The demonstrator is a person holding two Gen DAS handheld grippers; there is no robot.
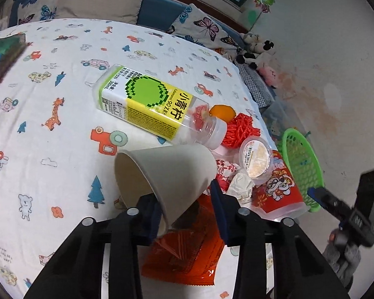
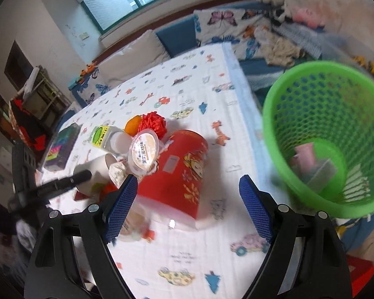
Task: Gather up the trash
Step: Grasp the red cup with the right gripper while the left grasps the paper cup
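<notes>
Left wrist view: the left gripper [image 1: 187,206] pinches the rim wall of a tilted white paper cup [image 1: 164,174], above an orange wrapper [image 1: 184,259] on the cartoon-print sheet [image 1: 49,129]; a lime juice bottle [image 1: 147,104] lies just behind. Right wrist view: the right gripper [image 2: 189,206] is spread wide, holding nothing, before a red cup [image 2: 179,172] lying on its side; the green mesh basket [image 2: 311,114] stands rightward, already holding some trash.

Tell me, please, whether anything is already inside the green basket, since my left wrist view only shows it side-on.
Observer: Yes. The right wrist view looks into the basket: a pink cup lies at the bottom, with other pieces too blurred to name.
Operator: Thank you. Is the right gripper carrying anything?
Observer: No. The right gripper is open and empty, with the red tub lying ahead of its fingers.
</notes>
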